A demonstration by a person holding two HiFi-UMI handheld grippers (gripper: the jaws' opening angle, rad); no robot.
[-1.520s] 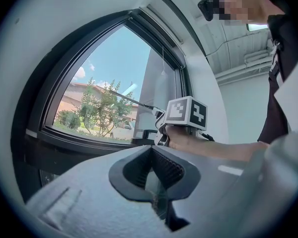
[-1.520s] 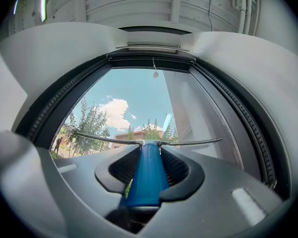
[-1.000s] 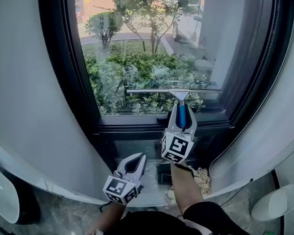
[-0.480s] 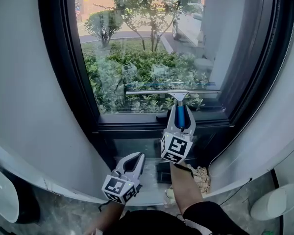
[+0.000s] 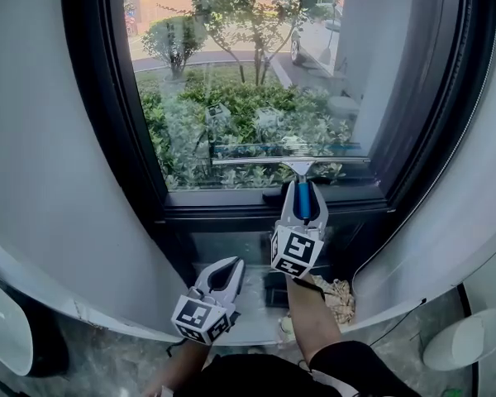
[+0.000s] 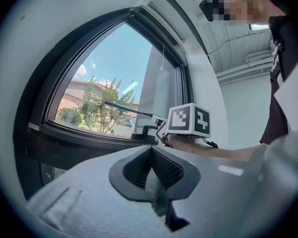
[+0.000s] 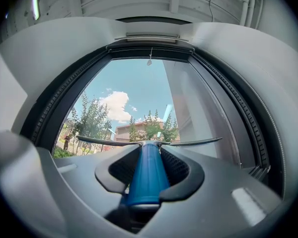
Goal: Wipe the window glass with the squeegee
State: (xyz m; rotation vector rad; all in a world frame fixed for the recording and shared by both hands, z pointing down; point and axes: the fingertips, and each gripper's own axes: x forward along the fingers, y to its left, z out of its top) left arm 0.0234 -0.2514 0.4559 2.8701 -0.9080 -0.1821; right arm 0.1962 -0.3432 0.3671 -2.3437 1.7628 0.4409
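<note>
Squeegee (image 5: 291, 161) blade low on window glass (image 5: 248, 73), centre frame; my right gripper (image 5: 304, 190) clamps blue handle (image 7: 148, 175), left gripper (image 5: 223, 273) closed, empty. Downstroke nearly finished, I judge; next: lift, restart higher.

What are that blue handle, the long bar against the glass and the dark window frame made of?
The blue squeegee handle looks like matte plastic or rubber: even colour, soft sheen. The long thin blade bar is probably metal, pale and silvery. The dark window frame is likely painted metal, smooth and black, though that is uncertain.

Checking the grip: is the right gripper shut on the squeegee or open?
Shut: the right gripper holds the squeegee handle clamped between its fingers.
</note>
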